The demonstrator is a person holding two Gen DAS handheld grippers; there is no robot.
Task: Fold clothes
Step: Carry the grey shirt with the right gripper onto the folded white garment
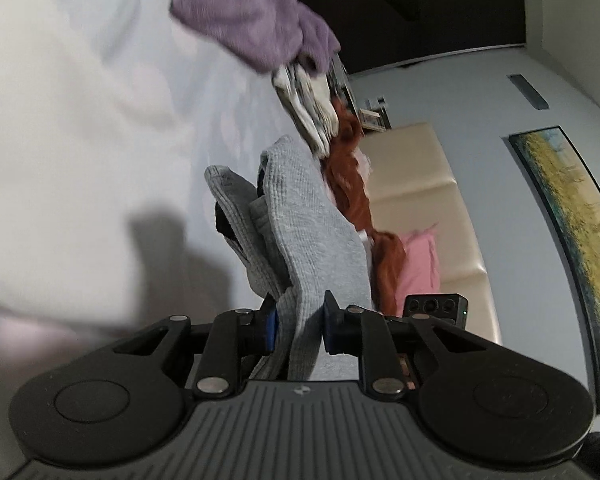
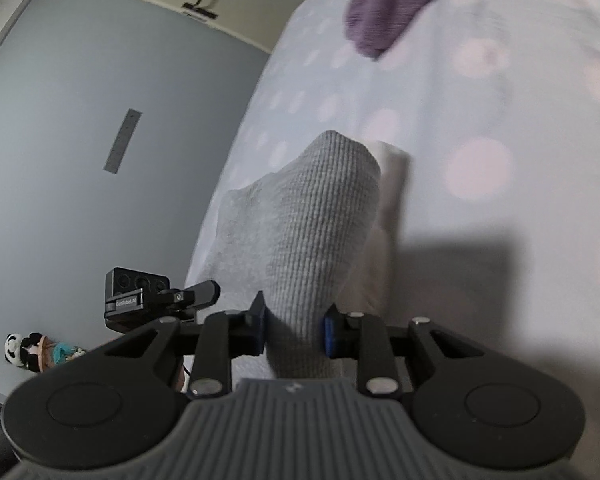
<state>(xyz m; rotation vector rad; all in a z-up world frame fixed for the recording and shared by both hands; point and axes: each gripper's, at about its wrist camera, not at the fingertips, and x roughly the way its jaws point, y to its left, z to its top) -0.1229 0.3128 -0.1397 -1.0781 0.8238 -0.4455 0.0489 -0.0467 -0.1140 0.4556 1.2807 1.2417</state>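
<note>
Bed sheet (image 1: 80,128): pale, with faint pink dots, it fills the left of the left wrist view and the right of the right wrist view (image 2: 480,128); the gripper's dark shadow falls across it.
Wall (image 2: 60,140): grey-blue, on the left of the right wrist view, with a small dark strip mounted on it.
Headboard (image 1: 432,208): cream and padded, far right in the left wrist view, below a framed yellow picture (image 1: 560,216).
Grey garment (image 1: 316,232): waffle-knit cloth, lifted off the sheet and hanging in folds; it rises from the jaws of both grippers, and in the right wrist view (image 2: 320,208) it stands as a rounded hump.
Purple garment (image 1: 244,20): fuzzy, lying on the sheet at the far end; its edge also shows at the top of the right wrist view (image 2: 380,8).
Rust-coloured cloth (image 1: 352,184): heaped behind the grey garment, beside something pink (image 1: 420,264), possibly a pillow; blur makes it hard to tell.
Patterned pale cloth (image 1: 312,108): between the purple garment and the rust-coloured cloth.
Left gripper (image 1: 298,330): jaws clenched on the grey garment, blue pads pressing its fold from both sides.
Right gripper (image 2: 294,330): jaws likewise grasping the grey garment near its edge.
Toy figure (image 2: 32,354): small panda-like shape, low on the far left.
</note>
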